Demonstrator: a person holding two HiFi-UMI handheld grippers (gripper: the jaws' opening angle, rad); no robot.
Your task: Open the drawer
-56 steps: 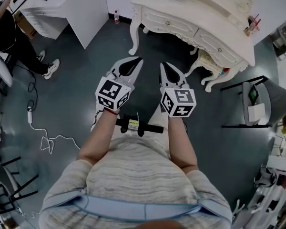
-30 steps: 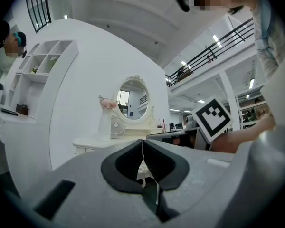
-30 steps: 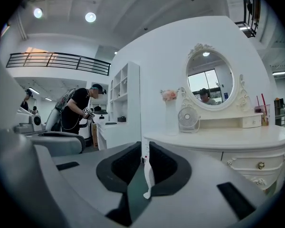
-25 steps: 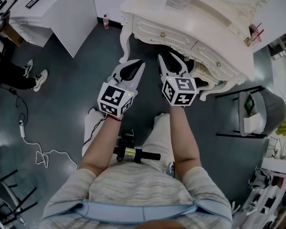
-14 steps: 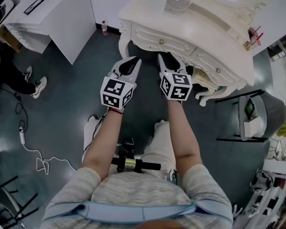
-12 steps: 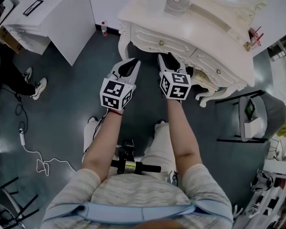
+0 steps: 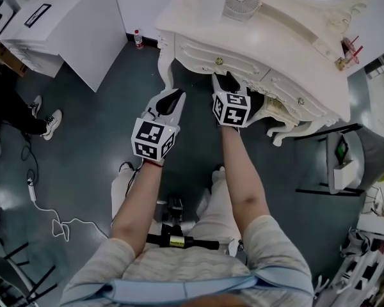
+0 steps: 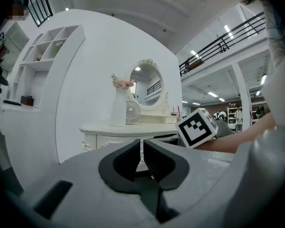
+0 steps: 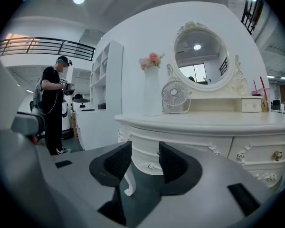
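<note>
Jaws of the right gripper [image 9: 145,150] are opening, nothing between them; the left gripper [image 8: 143,144] is almost closed, empty. Its drawer [image 7: 201,55] looks stiff, probably heavy; pinch the small slippery knob [image 7: 219,61]

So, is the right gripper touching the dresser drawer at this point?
Apart. The right gripper view shows the right gripper with its fingers opening and nothing between them; the drawer sits well beyond their tips.
</note>
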